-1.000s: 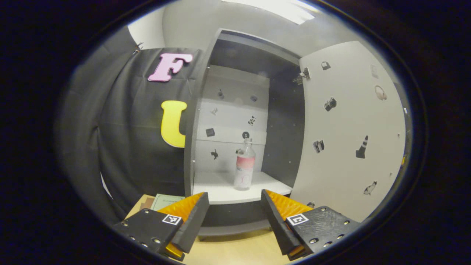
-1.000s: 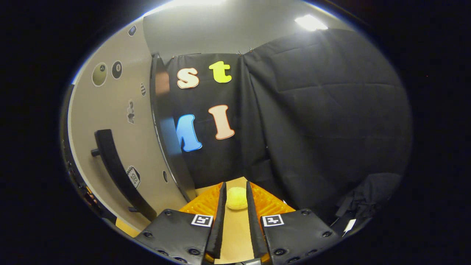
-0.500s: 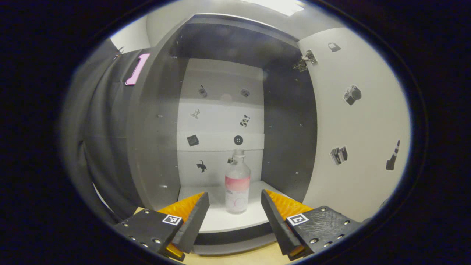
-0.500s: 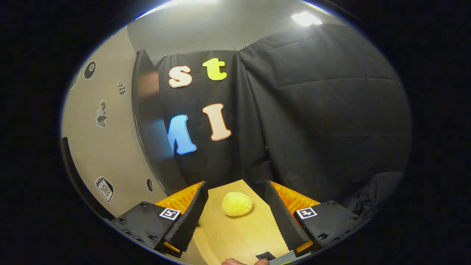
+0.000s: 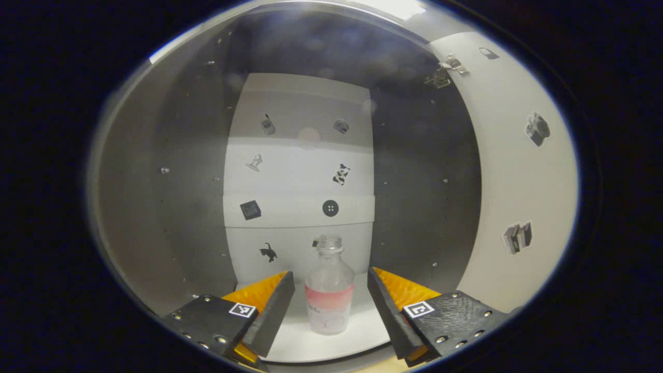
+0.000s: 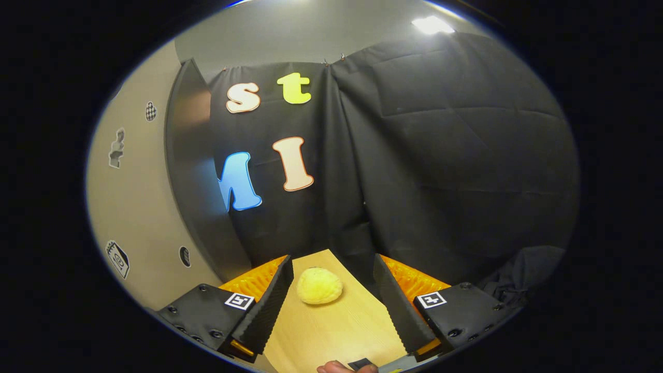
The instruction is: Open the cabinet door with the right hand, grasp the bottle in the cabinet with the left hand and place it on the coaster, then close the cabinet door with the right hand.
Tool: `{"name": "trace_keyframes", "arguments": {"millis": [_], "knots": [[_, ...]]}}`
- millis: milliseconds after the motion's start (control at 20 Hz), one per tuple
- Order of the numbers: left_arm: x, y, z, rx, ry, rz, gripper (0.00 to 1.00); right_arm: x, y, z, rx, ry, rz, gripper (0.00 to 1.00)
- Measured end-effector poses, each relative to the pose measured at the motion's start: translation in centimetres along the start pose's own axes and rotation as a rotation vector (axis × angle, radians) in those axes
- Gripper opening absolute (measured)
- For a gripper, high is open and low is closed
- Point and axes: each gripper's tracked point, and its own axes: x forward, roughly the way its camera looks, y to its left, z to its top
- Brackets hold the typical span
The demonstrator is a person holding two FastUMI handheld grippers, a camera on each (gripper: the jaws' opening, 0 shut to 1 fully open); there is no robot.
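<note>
Since a second ago the left gripper (image 5: 330, 311) has pushed forward into the open cabinet (image 5: 171, 207), and the bottle (image 5: 329, 290) that then stood far off on the cabinet floor now sits between its spread fingers. Neither finger touches the bottle yet; a gap shows on each side, so the gripper is wide open and holds nothing. The bottle stands upright on the white cabinet floor (image 5: 373, 331), near its front edge, uncapped as far as can be seen. Beyond it the back panel (image 5: 300, 171) carries small stickers, and the open cabinet door (image 5: 513, 171) swings away at right.

Over the same second the right gripper (image 6: 331, 311) has drawn back from the door and parted its fingers; it now hangs empty and wide open over the wooden surface (image 6: 336, 331), with a yellow ball (image 6: 319, 285) lying just beyond and the door's outer face (image 6: 134, 207) at far left.

Judging by this, the door step is done and the grasp is next: a squeeze on the bottle's body should seat it.
</note>
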Motion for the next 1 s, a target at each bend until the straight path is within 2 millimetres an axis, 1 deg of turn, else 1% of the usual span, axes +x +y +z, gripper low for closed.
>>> {"name": "trace_keyframes", "arguments": {"millis": [100, 150, 250, 300, 400, 500, 600, 650, 700, 750, 800, 850, 1000], "knots": [[1.6, 0.3, -0.7, 0.003, 0.01, 0.01, 0.89, 0.5, 0.1, 0.0, 0.0, 0.006, 0.002, 0.98], [2.2, 0.1, -1.1, -0.004, 0.016, 0.003, 0.89, 0.6, 0.0, -0.1, -0.004, 0.007, 0.002, 0.98], [3.2, -0.1, -1.6, -0.012, 0.017, -0.005, 0.86, 1.2, 0.0, -0.1, -0.002, 0.015, 0.003, 0.98], [3.9, -0.2, -1.8, -0.016, 0.018, -0.01, 0.88, 1.3, 0.0, -0.2, 0.003, 0.02, 0.002, 0.98], [4.5, -0.1, -2.5, -0.027, 0.029, -0.01, 0.87, 1.4, -0.2, -0.6, 0.012, 0.029, 0.002, 0.98], [5.0, 0.2, -3.3, -0.035, 0.045, -0.004, 0.87, 1.6, -0.4, -0.8, 0.016, 0.037, -0.003, 0.98], [5.3, 0.4, -3.5, -0.05, 0.045, -0.001, 0.88, 1.9, -0.5, -1.0, 0.02, 0.044, -0.009, 0.98], [5.4, 0.7, -3.6, -0.051, 0.045, 0.004, 0.86, 2.0, -0.6, -1.2, 0.025, 0.048, -0.012, 0.98], [5.4, 0.6, -3.6, -0.051, 0.049, -0.001, 0.85, 2.1, -0.7, -1.2, 0.033, 0.05, -0.013, 0.98], [5.3, 0.1, -4.0, -0.041, 0.067, -0.022, 0.85, 2.1, -0.9, -1.2, 0.042, 0.05, -0.013, 0.98], [5.2, 0.0, -4.3, -0.017, 0.088, -0.027, 0.87, 2.1, -1.1, -1.2, 0.052, 0.049, -0.012, 0.98], [5.2, 0.1, -4.5, 0.006, 0.099, -0.02, 0.85, 2.1, -1.2, -1.3, 0.061, 0.048, -0.011, 0.98], [5.7, -0.3, -4.3, 0.009, 0.09, -0.029, 0.88, 2.3, -1.4, -1.4, 0.066, 0.047, 0.001, 0.98]]}}
